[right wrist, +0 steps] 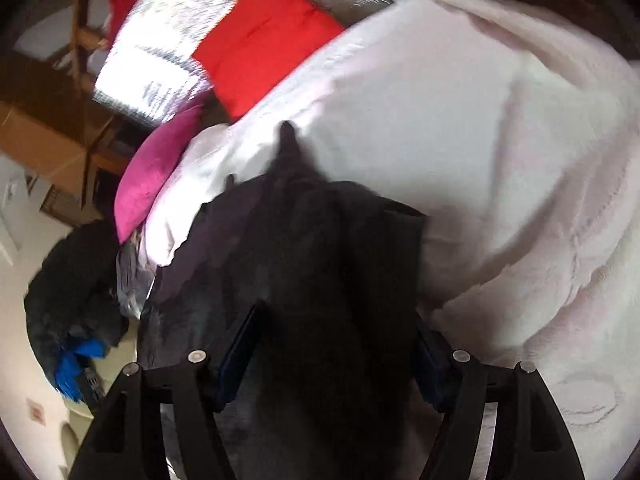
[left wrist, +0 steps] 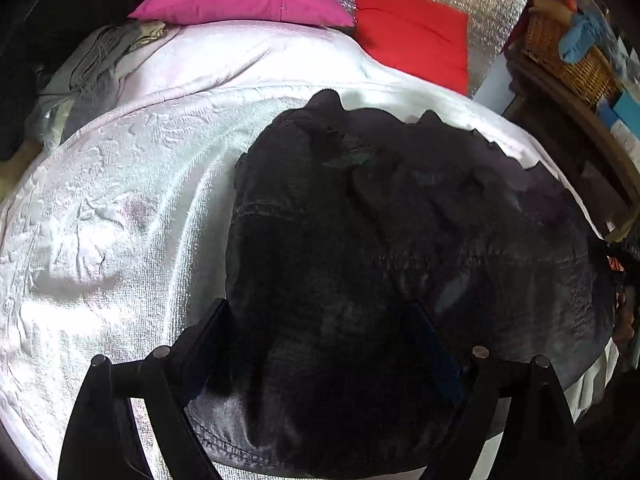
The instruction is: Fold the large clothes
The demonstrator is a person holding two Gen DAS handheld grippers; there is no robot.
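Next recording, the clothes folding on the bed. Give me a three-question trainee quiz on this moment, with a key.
1. True or false: the dark garment lies on a white bedspread.
2. Which pillow lies at the head of the bed? A green, B pink, C yellow.
3. In the left wrist view, what lies under the left gripper?

Key: 1 true. 2 B. 3 the dark garment, with the fingers spread above it.
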